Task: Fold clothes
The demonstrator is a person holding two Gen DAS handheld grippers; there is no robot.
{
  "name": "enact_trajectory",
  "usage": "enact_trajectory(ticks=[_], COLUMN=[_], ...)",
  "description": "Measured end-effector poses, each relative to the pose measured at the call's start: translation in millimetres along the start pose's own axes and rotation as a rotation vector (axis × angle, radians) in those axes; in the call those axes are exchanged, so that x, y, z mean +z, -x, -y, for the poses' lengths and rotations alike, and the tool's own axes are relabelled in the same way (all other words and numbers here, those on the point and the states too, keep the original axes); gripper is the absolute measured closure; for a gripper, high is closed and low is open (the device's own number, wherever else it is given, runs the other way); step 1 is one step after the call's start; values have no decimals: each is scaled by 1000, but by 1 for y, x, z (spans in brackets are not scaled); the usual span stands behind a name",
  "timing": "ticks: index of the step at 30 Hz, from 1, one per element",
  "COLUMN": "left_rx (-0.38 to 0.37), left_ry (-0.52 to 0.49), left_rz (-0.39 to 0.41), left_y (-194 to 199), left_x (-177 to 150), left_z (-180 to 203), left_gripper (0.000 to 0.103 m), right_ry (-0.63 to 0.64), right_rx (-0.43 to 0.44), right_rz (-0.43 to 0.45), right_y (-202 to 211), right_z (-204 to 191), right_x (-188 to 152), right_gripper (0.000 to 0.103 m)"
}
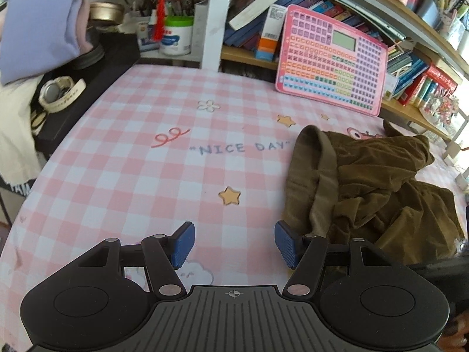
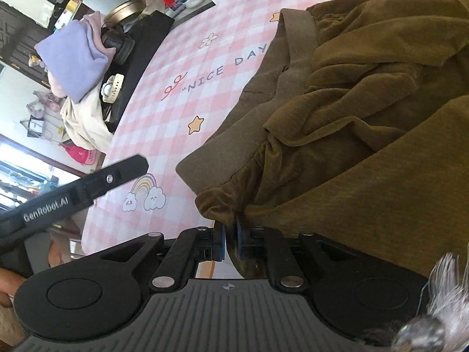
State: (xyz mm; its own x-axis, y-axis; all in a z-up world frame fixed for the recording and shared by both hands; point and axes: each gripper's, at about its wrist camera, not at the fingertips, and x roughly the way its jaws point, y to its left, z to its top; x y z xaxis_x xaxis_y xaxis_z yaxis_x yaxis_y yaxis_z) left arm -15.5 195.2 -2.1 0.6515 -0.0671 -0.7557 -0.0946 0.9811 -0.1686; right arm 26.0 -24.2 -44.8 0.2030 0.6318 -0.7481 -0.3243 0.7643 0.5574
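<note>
An olive-brown corduroy garment is seen lying crumpled on the right part of a pink-and-white checked tablecloth, just right of the printed words "NICE DAY". A gathered edge of it is pinched by the right gripper, whose blue pads are pressed nearly together on the fabric; how much cloth is caught can hardly be made out. The left gripper is held above bare cloth beside the garment, its fingers spread wide with nothing between them. A pink keyboard toy is propped against the bookshelf behind.
</note>
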Motion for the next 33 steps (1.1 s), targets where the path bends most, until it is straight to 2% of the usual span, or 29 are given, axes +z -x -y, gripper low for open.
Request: enact_trajectory(ticks=[2,5,6,9,13,16,19,23,25,29,33], left_rx=[-15,-39,-46,-71,-105,-132,-164,-194,-203,-221,-235], left_ry=[-7,-24,-29,-43,-61,-66,-76,-101,-115,-132,-144], left_rz=[6,6,6,7,18,26,34,32,30,32,42], left_y=[-2,-8,-10,-17,-29,-38,-46,-58,-64,-73,-81], left_x=[4,9,10,15,23,30,35,41,43,46,49], left_z=[2,5,6,9,16,21,27,37,41,46,47], left_gripper=[42,42,42,42,42,42,42,42,42,42,42], right_ry=[42,112,131,145,12,-155,-280,-330,-318,-257,-250], right_rx=[-17,-15,-12,-21,-81,-178,-348,-602,-690,-811,-832], right_rz=[1,7,10,55,165,273,365,426,445,449,415], right_y=[1,5,7,20,53,84,113,137,140,136,128], right_z=[-5,-17,-20,-21,9,46,82,112,119,123,129], right_x=[-1,-3,-4,-4,-4,-11,-28,-49,-53,-60,-69], right_gripper=[88,69,66,60,58,58,58,62,62,62,63])
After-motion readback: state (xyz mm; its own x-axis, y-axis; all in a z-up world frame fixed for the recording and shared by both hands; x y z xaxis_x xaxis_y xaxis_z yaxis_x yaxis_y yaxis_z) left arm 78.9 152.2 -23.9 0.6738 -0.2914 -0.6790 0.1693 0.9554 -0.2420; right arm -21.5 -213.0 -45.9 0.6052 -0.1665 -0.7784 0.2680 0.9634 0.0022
